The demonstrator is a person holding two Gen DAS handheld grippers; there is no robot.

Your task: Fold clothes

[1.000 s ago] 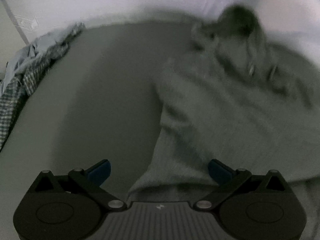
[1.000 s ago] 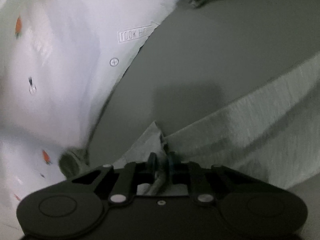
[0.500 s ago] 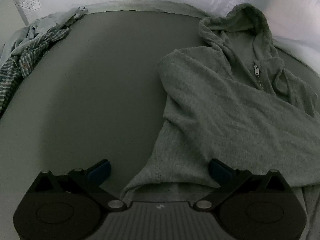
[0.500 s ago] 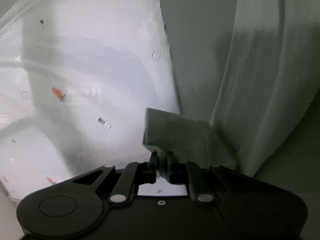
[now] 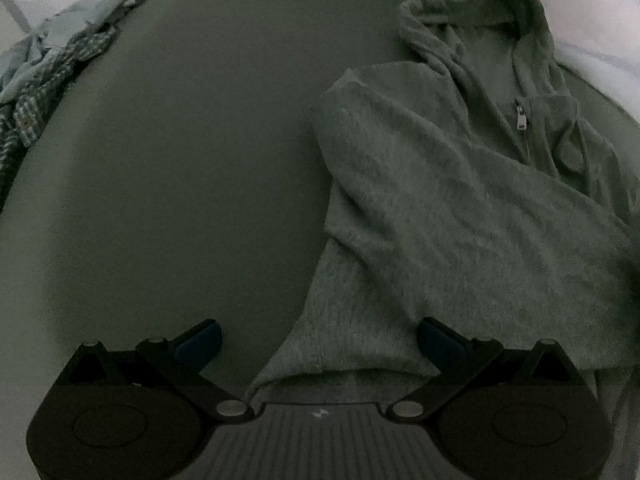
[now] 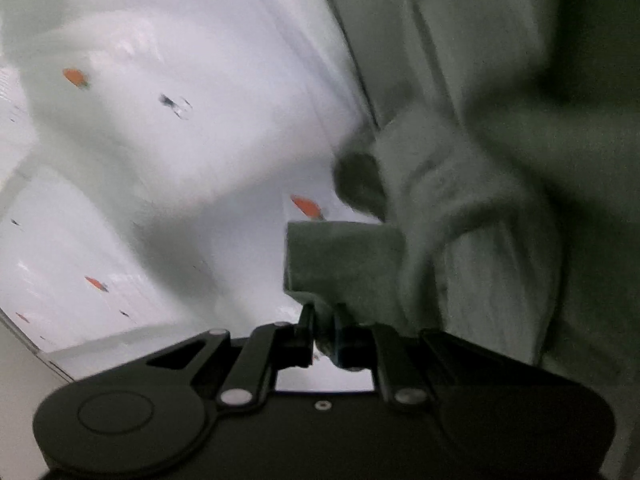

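Left wrist: one hoodie [image 5: 460,208] (zipped)

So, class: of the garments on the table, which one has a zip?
The grey hoodie, lying spread at the right with a metal zip below its hood. The crumpled checked shirt at the far left edge shows none.

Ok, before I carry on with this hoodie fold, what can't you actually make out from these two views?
- Left wrist view: the grey hoodie's right side and hem run past the frame edge; the left gripper's body hides the near hem.
- Right wrist view: motion blur smears the fabric; which part of the hoodie the right gripper pinches is unclear.
- Plaid shirt: bunched at the fisheye edge, cut off.
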